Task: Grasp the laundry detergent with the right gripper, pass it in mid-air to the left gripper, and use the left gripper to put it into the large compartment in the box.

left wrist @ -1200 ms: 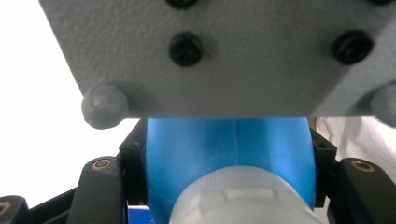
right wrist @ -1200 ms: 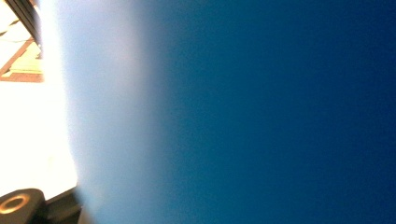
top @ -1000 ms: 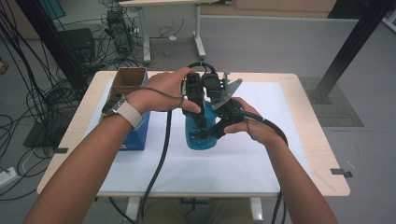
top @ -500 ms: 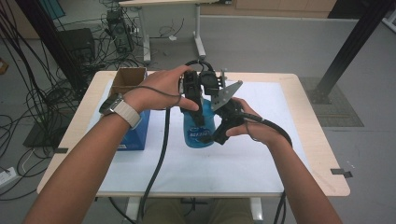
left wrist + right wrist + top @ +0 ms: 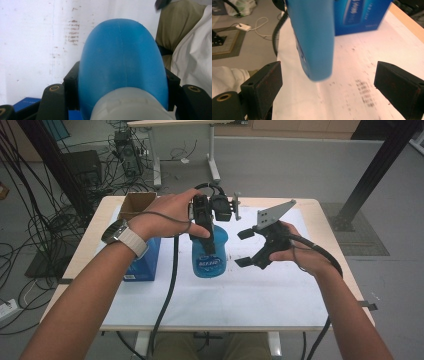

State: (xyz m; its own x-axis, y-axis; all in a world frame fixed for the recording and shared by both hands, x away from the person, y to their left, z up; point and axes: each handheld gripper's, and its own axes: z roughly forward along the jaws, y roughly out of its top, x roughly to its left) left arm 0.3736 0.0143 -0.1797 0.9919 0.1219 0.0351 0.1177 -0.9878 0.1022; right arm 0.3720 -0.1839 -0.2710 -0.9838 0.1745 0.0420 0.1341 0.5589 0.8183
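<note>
Left gripper (image 5: 209, 237) is clamped on the blue bottle (image 5: 210, 257) near its top, holding it upright just above the tabletop (image 5: 280, 290), about centre. In the left gripper view the pads (image 5: 71, 91) press both sides of the bottle's shoulder (image 5: 122, 62), with the whitish cap (image 5: 127, 107) toward the camera.

Right gripper (image 5: 245, 248) has just opened its jaws and sits released beside the bottle, on its right, not touching. In the right gripper view both pads (image 5: 265, 87) stand wide, nothing between them, with the bottle's lower end (image 5: 314, 47) ahead and to the left.

Looks like a handover or regrip: left now carries the load alone. To do it well: keep the left grip steady and the bottle vertical, and clear the right gripper sideways without clipping the body. If setting down, lower it flat onto the base, then let go.

Materials: bottle is smooth, glossy plastic, rounded shoulder, oval-ish body, printed label on the front; probably slippery, so grip the flatter sides. White sheet (image 5: 165, 305) on the tabletop is matte with dark smudges. Blue carton (image 5: 145, 265) sits to the left, with an open cardboard box (image 5: 137, 202) behind it.
</note>
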